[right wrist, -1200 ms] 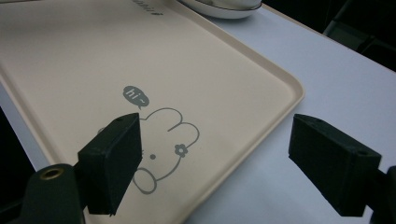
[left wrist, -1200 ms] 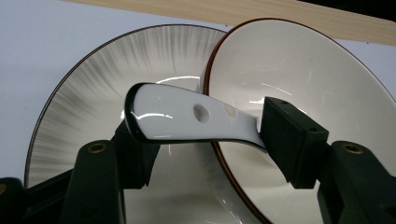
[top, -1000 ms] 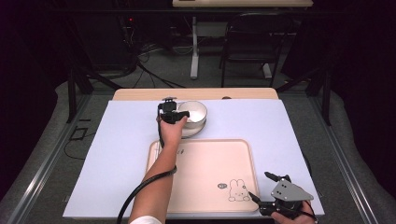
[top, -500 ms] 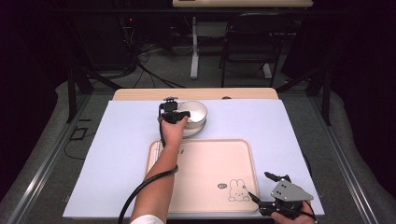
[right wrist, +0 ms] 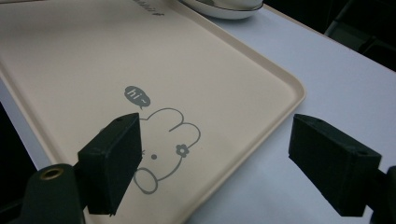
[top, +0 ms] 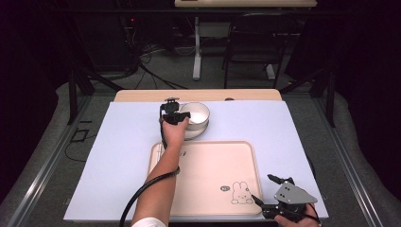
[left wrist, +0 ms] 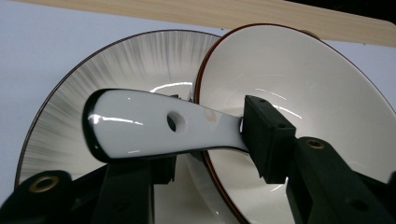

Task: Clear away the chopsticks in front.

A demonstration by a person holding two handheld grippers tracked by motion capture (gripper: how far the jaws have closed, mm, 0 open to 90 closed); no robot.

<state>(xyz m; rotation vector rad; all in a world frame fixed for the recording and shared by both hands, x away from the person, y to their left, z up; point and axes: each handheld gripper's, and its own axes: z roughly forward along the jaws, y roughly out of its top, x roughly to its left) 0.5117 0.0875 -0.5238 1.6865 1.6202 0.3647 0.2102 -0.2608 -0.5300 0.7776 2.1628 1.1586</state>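
Observation:
A white ceramic spoon [left wrist: 140, 126] rests with its handle across the rim of a white bowl [left wrist: 308, 84], which stands on a grey-streaked plate [left wrist: 116, 70]. My left gripper [left wrist: 212, 149] reaches the bowl's near left side [top: 175, 116]. Its jaws have just been closing, with the spoon handle lying between them. The handle passes over the left jaw and behind the right one, and I see no pad pressing on it. My right gripper [top: 262, 188] stands open and holds nothing above the right front corner of the beige tray [top: 208, 165].
The tray [right wrist: 70, 56] carries a printed rabbit [right wrist: 163, 140] near its corner. A pale blue mat [top: 118, 142] covers the table, with a wooden strip [top: 142, 96] at the far edge. The left gripper's cable trails along the forearm.

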